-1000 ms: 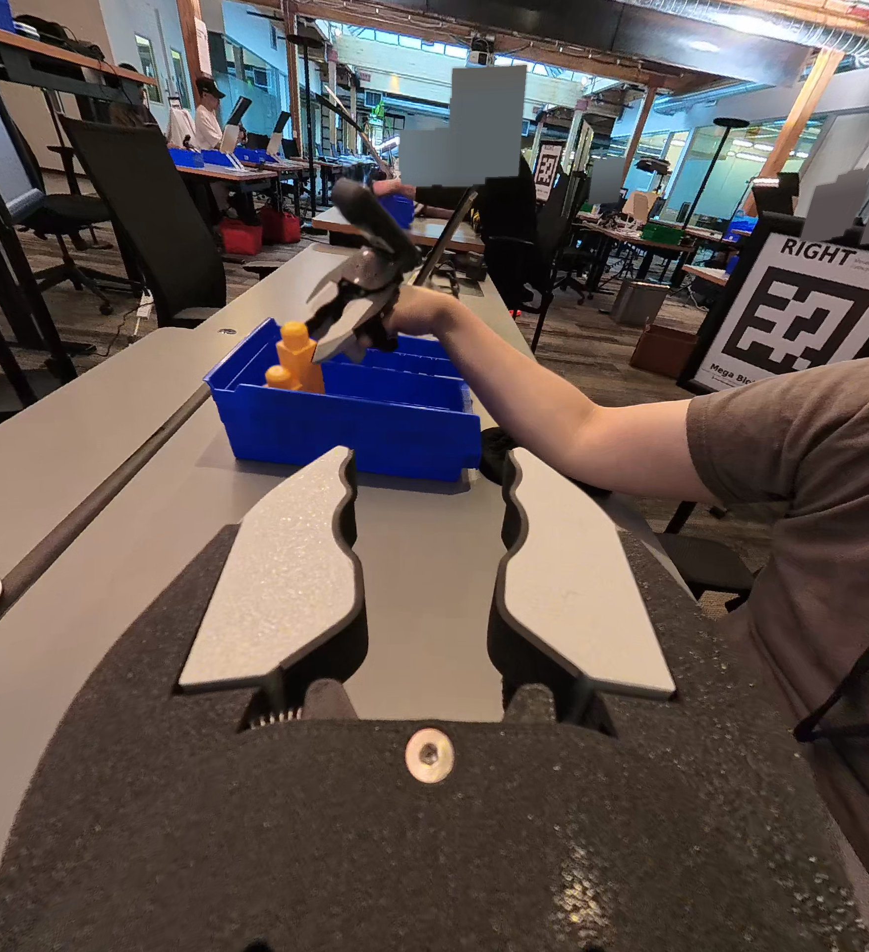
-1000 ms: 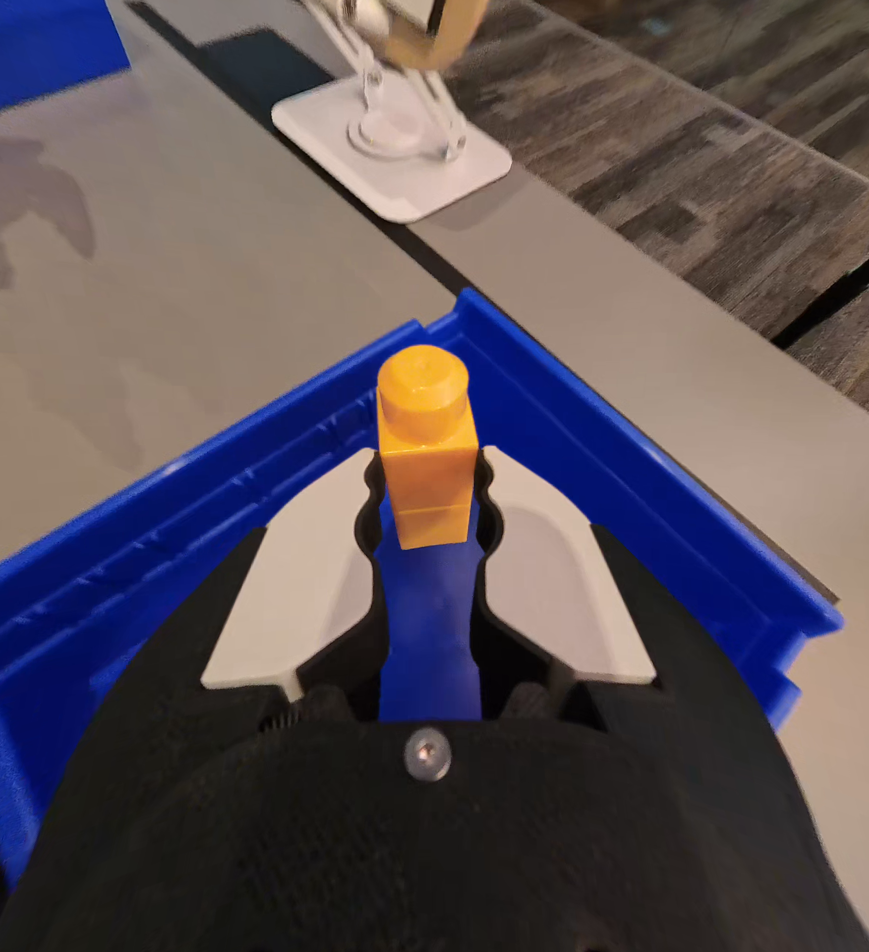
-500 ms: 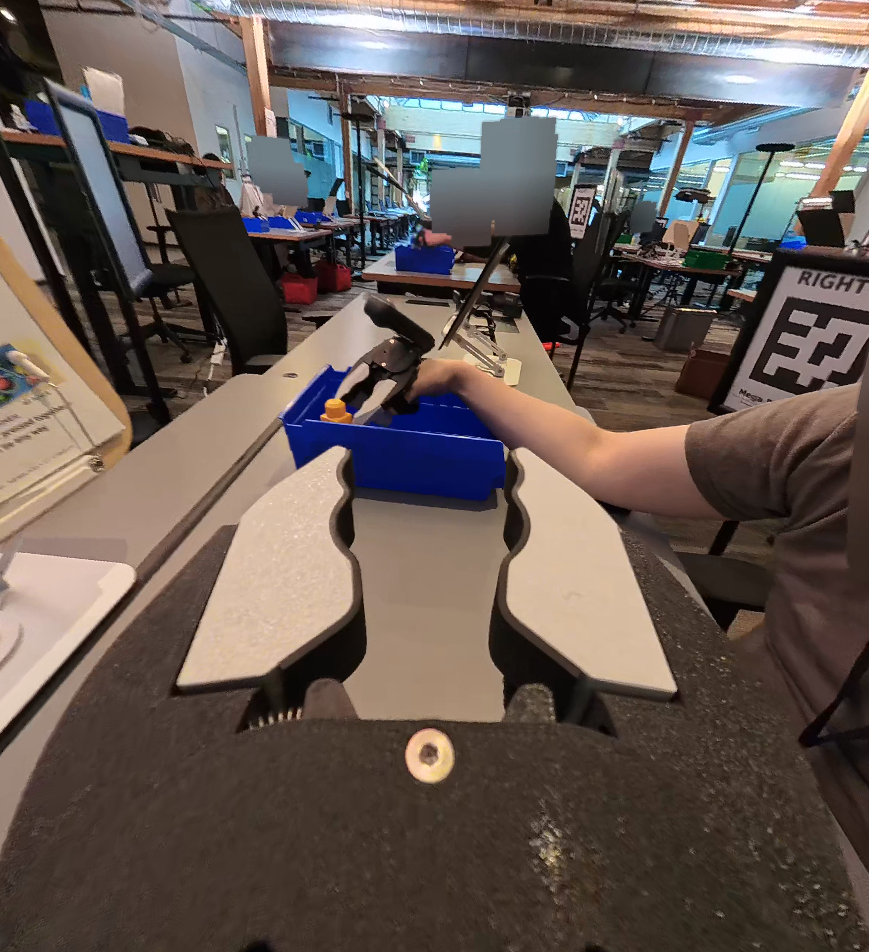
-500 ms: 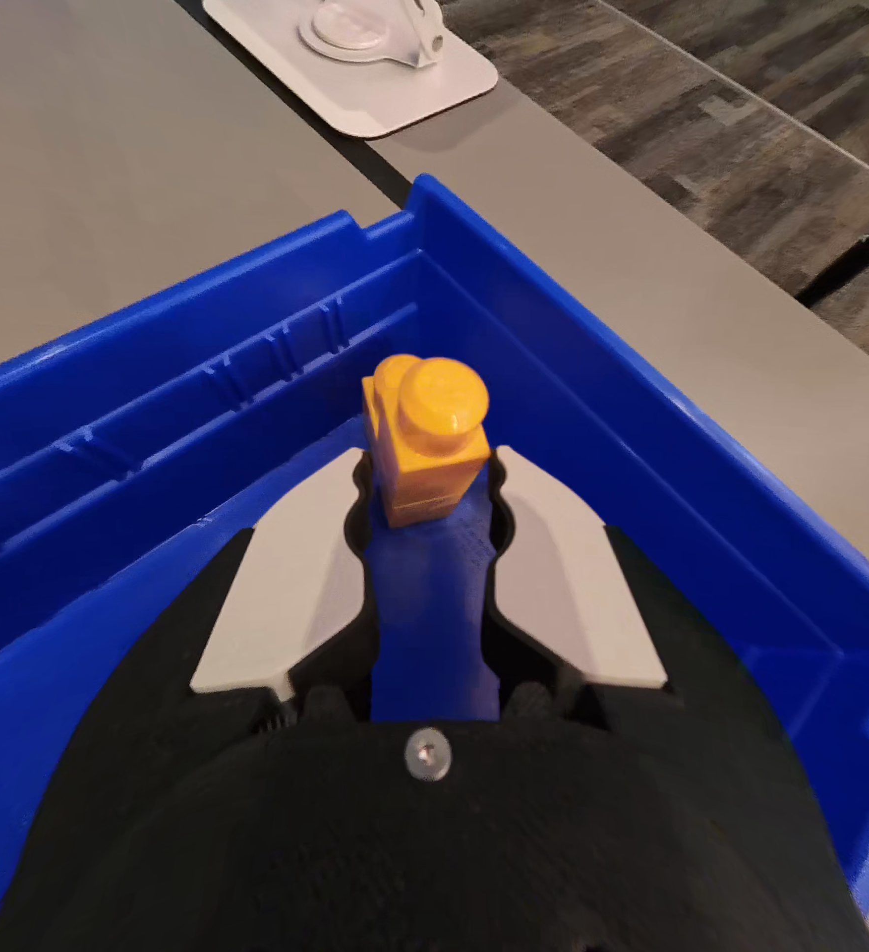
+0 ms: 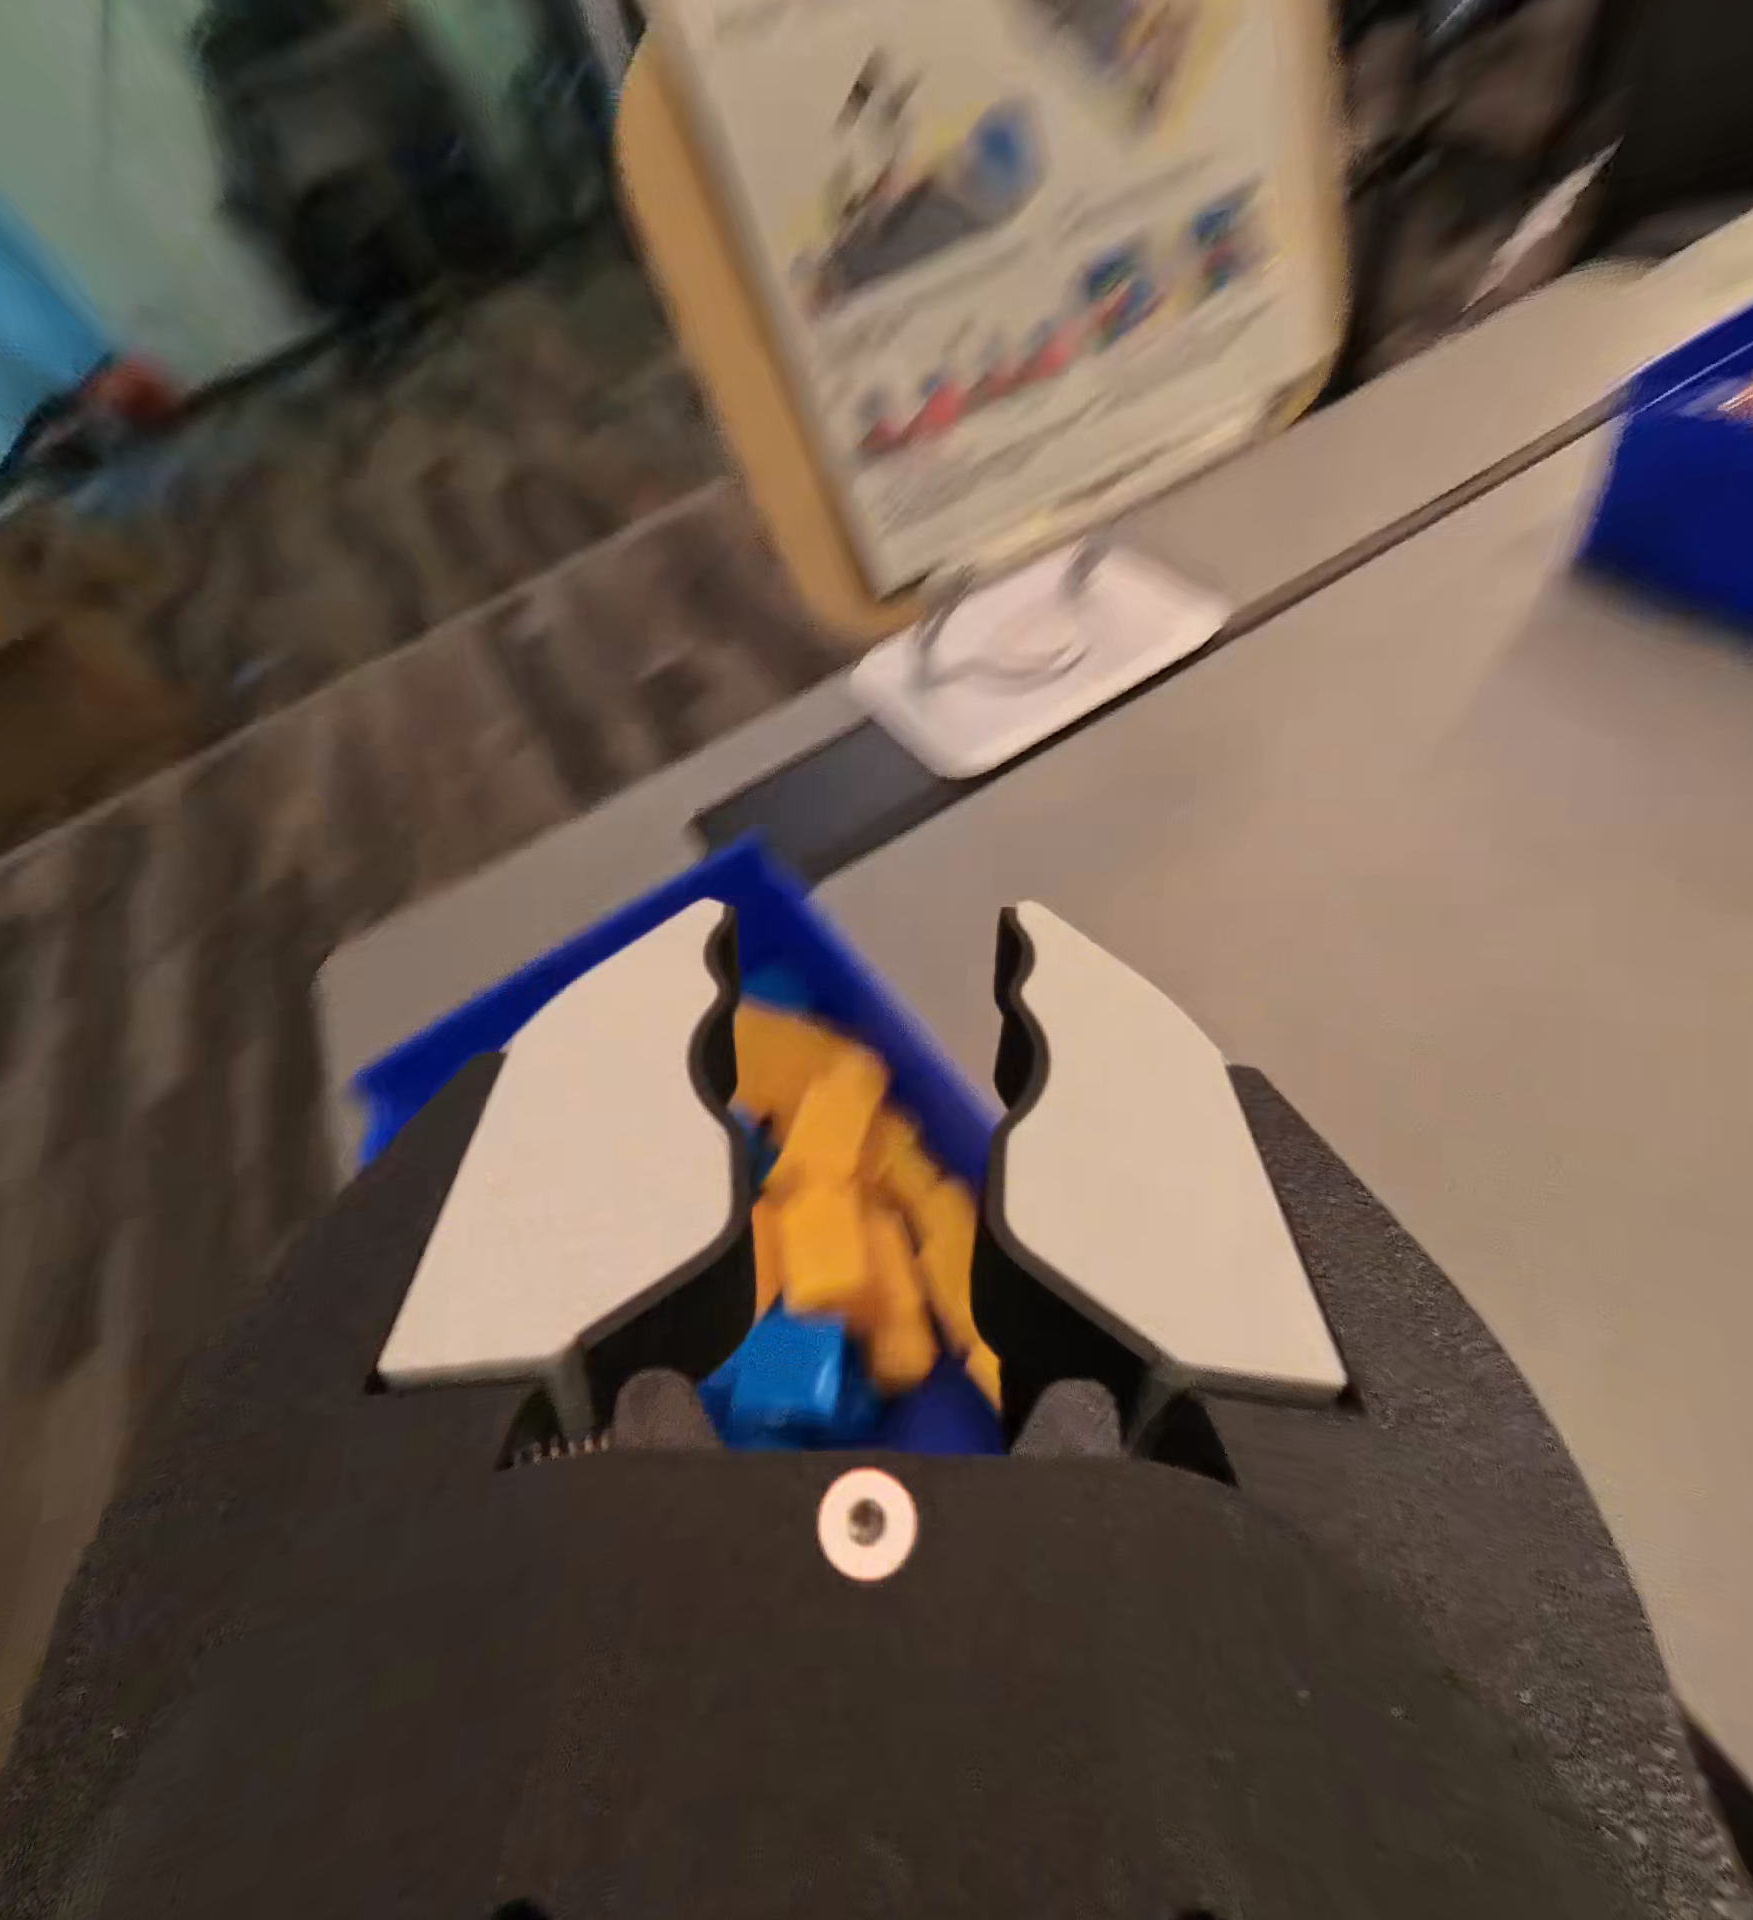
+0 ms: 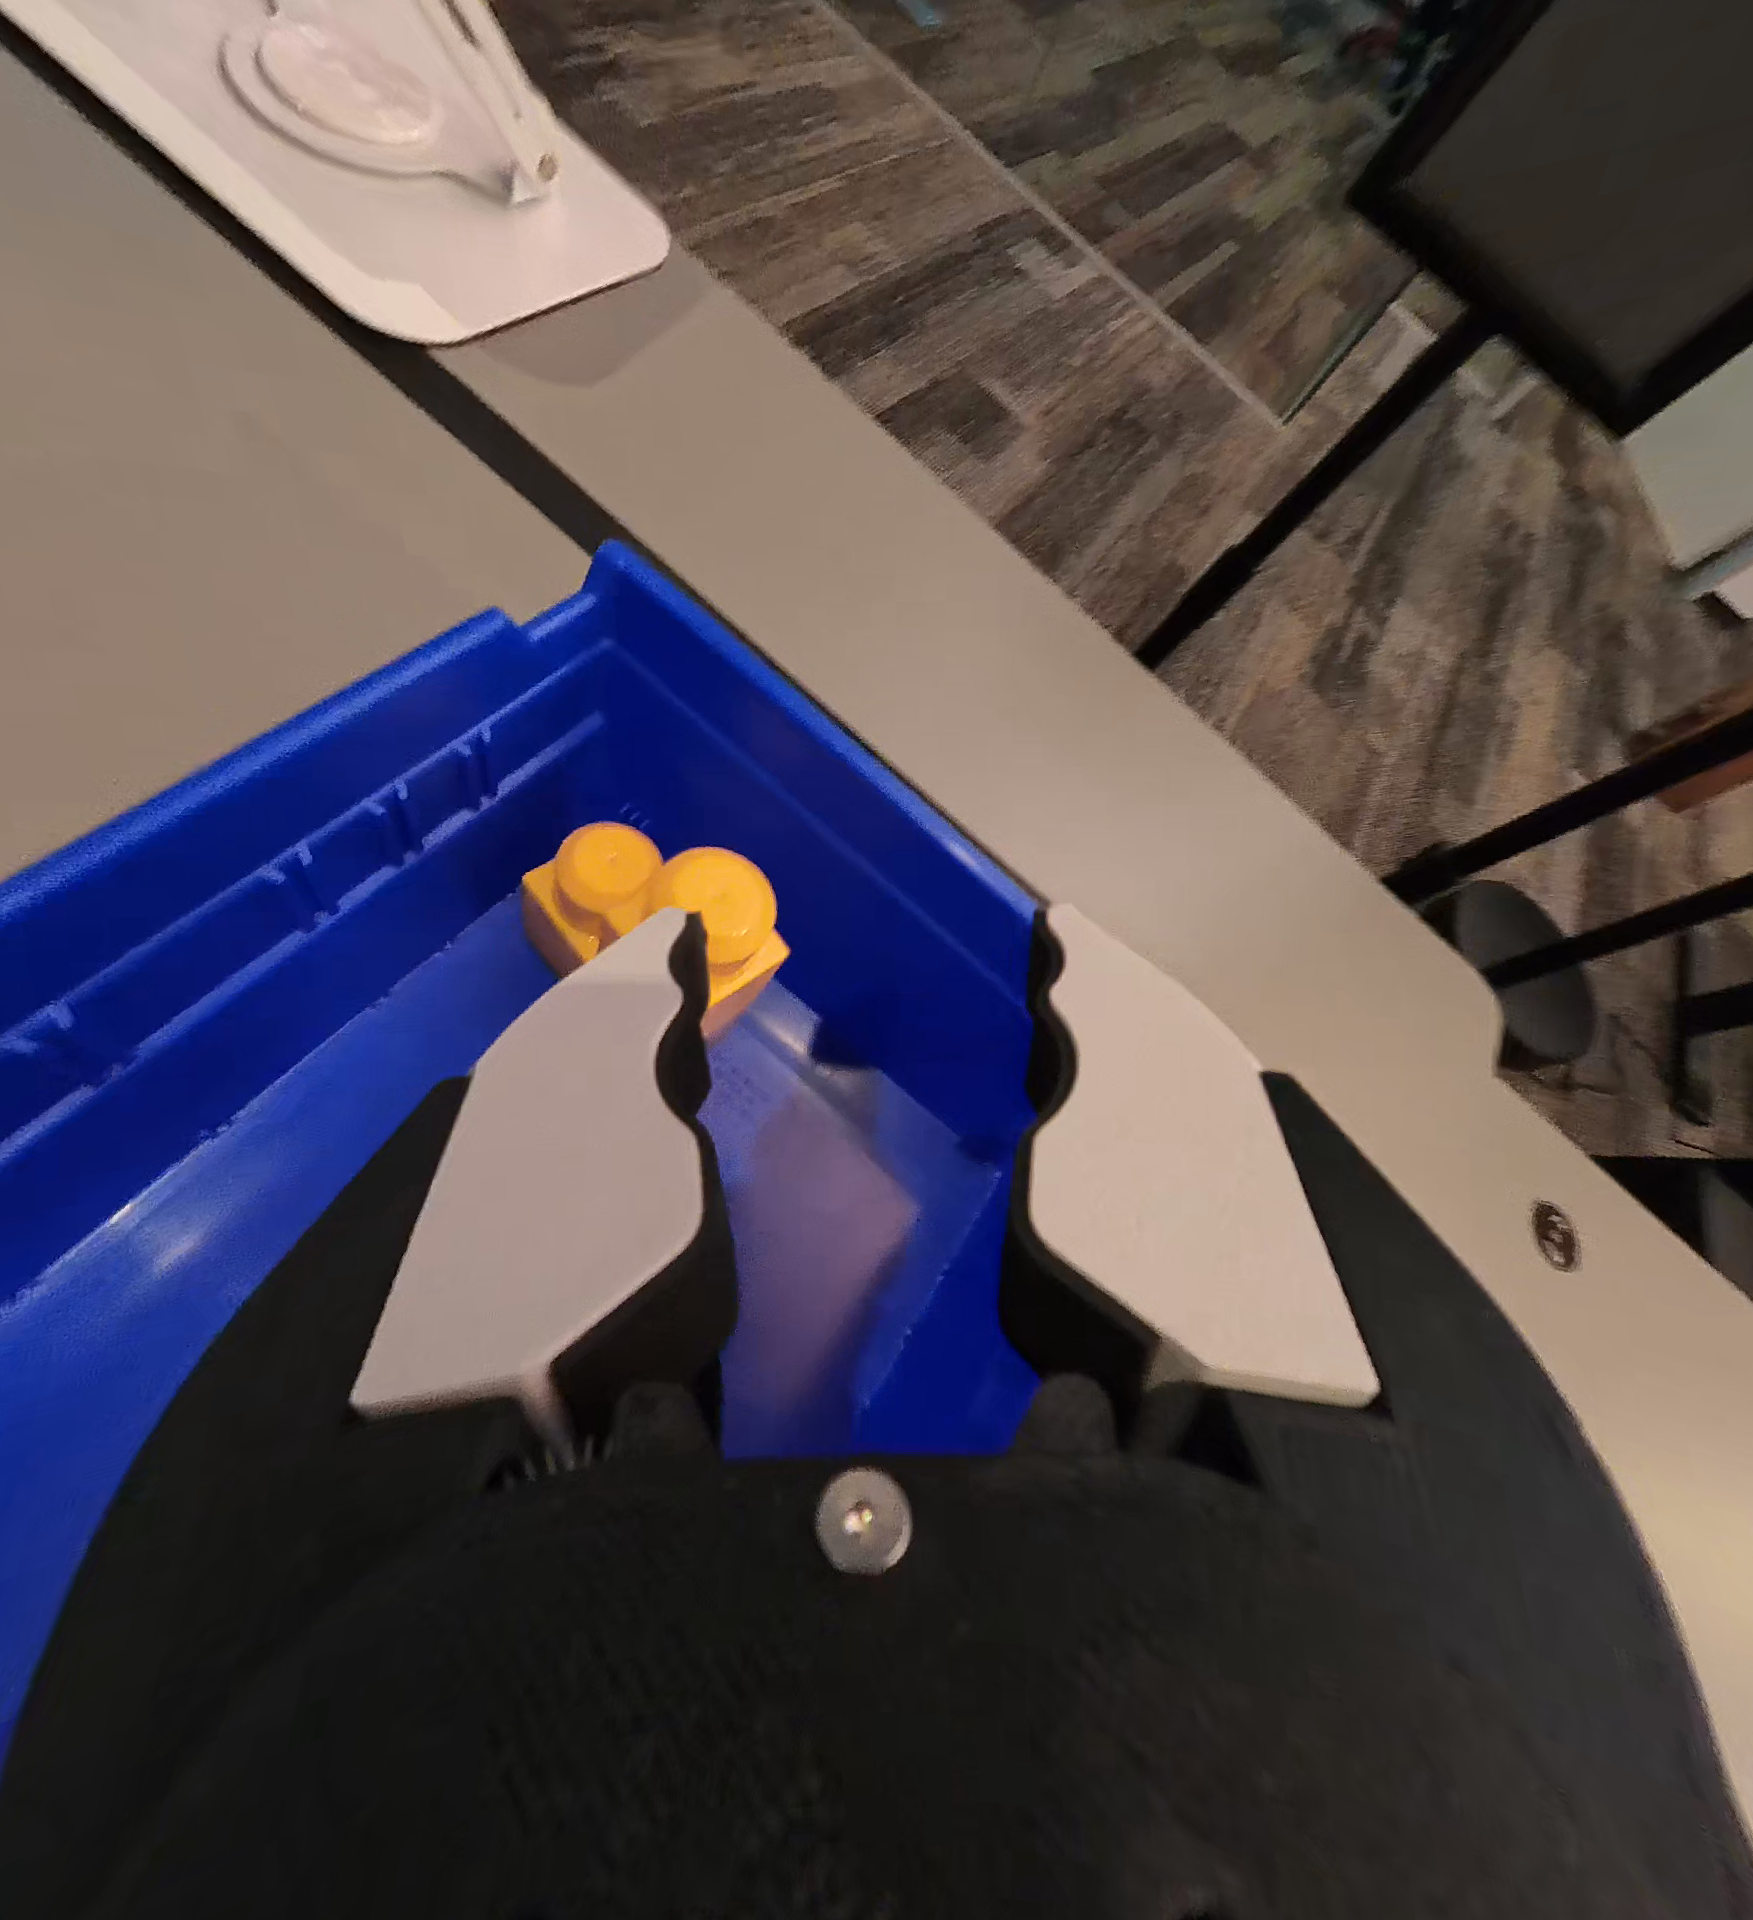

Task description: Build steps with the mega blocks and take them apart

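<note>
In the right wrist view my right gripper is open and empty above a blue bin. An orange block piece with two studs lies on the bin floor, just beyond my left fingertip. In the blurred left wrist view my left gripper is open and empty above a second blue bin that holds several orange blocks and a blue block. No pad touches a block. The first bin also shows at the right edge of the left wrist view.
A sign board on a white base stands on the grey table beyond the left gripper; the base also shows in the right wrist view. The table edge and the floor lie to the right of the bin. Spacing between my two grippers at the tips: around 65 centimetres.
My right gripper opened and let go of the orange piece, which now lies in the bin, and has drawn back. My left gripper swung left and down over the second bin, its jaws narrowing slightly.
</note>
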### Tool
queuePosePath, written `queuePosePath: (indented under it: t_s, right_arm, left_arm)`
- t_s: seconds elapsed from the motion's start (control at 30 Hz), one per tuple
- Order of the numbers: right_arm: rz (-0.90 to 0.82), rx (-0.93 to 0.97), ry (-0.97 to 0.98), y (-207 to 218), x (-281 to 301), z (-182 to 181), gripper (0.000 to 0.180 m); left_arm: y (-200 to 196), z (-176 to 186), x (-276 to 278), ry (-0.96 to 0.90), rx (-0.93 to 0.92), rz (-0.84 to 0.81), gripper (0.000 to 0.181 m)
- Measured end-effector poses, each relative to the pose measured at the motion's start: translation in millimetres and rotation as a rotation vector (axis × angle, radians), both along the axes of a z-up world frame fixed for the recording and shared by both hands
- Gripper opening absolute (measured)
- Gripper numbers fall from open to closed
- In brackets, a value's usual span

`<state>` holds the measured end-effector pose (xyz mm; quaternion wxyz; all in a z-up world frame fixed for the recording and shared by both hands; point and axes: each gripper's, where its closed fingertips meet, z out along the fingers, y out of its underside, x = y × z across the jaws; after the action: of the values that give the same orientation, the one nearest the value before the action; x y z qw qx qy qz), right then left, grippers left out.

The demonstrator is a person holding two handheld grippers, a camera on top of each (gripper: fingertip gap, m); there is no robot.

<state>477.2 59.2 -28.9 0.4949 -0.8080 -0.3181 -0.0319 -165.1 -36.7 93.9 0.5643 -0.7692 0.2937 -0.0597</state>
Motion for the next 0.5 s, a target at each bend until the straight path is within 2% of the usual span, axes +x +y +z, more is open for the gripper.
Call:
queuePosePath:
  t_s: [0.07,0.17,0.3,0.5]
  right_arm:
    - [-0.028,0.045,0.010,-2,-1,18,0.060]
    - [-0.070,0.104,0.008,-6,-4,41,0.060]
    - [-0.086,0.154,-0.018,-12,-15,64,0.060]
    - [-0.065,0.214,-0.052,-20,-36,87,0.060]
  left_arm:
    - [3,-25,-28,0.078,-0.103,0.117,0.045]
    - [9,-64,-45,0.093,-0.286,0.160,0.039]
    - [18,-117,-59,0.188,-0.473,0.184,0.040]
    - [25,-175,-61,0.274,-0.701,0.191,0.045]
